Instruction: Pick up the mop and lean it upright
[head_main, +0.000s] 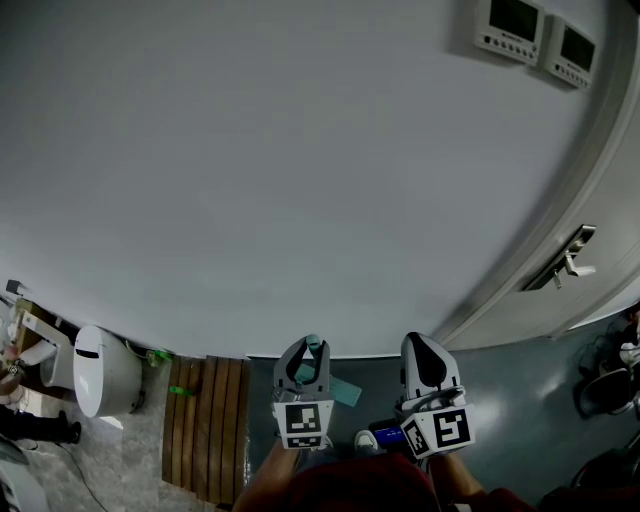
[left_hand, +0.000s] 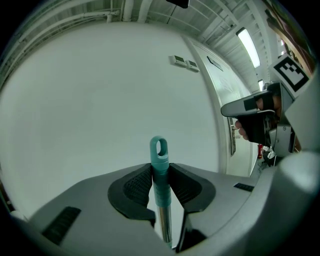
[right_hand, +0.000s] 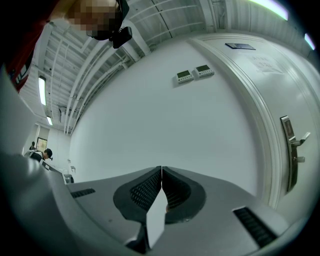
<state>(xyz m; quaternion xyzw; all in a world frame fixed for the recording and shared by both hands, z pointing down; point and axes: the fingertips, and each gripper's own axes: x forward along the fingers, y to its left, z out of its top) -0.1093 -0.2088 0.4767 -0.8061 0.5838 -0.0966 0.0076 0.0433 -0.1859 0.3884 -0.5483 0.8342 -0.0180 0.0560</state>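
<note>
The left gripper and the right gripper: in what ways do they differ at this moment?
The left gripper is shut on the teal mop handle; the right gripper holds nothing. The left gripper's fingers stand apart by the handle's width; the right gripper's fingers touch each other. Both face the white wall and carry a marker cube.

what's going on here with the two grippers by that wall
A person facing a white wall holds a gripper in each hand. The left gripper is clamped on the teal top end of the mop handle, which stands roughly upright in front of the wall. The right gripper is shut with nothing in it. A door is off to the right.
</note>
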